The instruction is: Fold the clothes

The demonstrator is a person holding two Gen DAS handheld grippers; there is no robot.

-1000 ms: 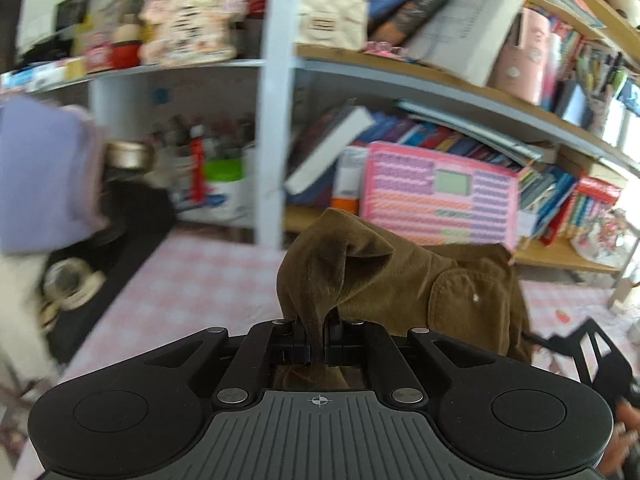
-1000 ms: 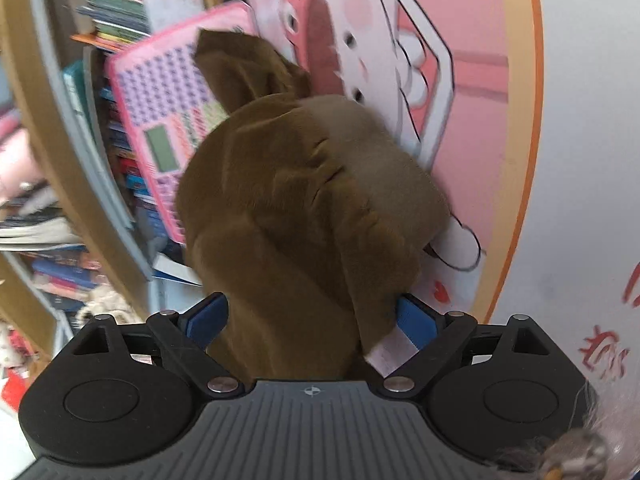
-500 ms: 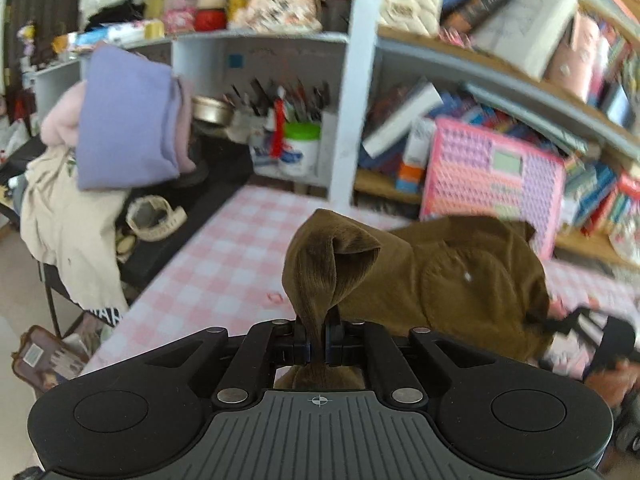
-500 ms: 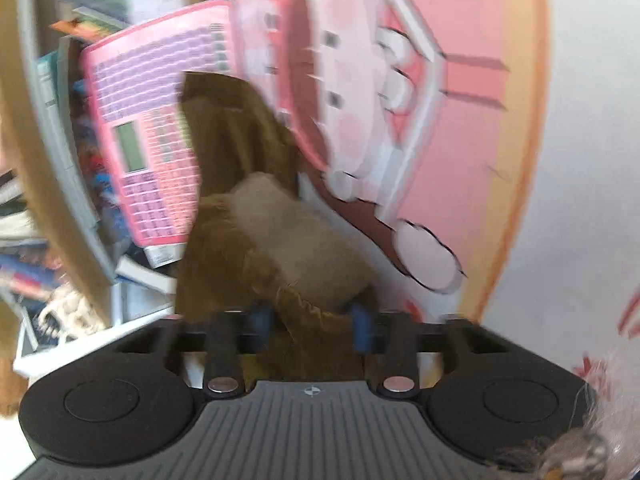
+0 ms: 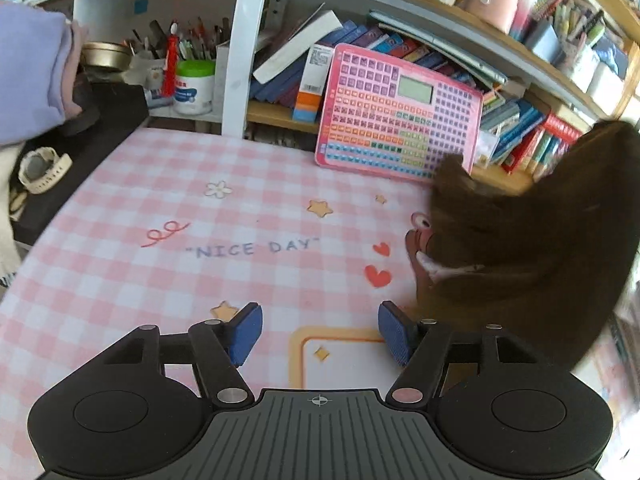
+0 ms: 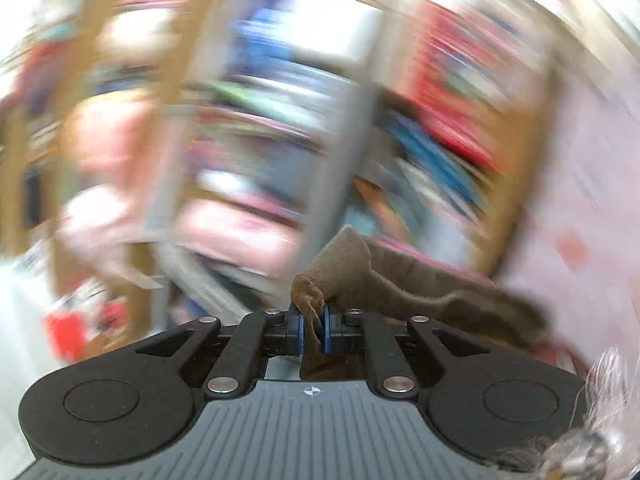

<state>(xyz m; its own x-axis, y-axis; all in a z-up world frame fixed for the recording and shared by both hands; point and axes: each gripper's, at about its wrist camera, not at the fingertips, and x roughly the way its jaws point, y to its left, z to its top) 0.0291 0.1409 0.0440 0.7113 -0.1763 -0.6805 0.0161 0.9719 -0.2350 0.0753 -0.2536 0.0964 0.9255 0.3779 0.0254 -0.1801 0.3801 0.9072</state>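
A brown corduroy garment [image 5: 524, 240] hangs blurred at the right of the left wrist view, above the pink checked table mat [image 5: 192, 216]. My left gripper [image 5: 319, 332] is open over the mat, its blue pads [image 5: 246, 330] holding nothing, with the garment just to its right. In the right wrist view, my right gripper [image 6: 314, 330] is shut on a fold of the same brown garment [image 6: 404, 280], which trails off to the right. That view is heavily motion-blurred.
A pink toy keyboard tablet [image 5: 396, 112] leans against the bookshelf [image 5: 400, 36] at the back of the table. A white jar [image 5: 194, 88] and pens stand at the back left. A lilac folded cloth [image 5: 28, 72] and a black side surface [image 5: 80, 132] lie to the left.
My left gripper has let go of the brown garment and opened. The right gripper has closed on it and swings it fast to the right, off the middle of the mat.
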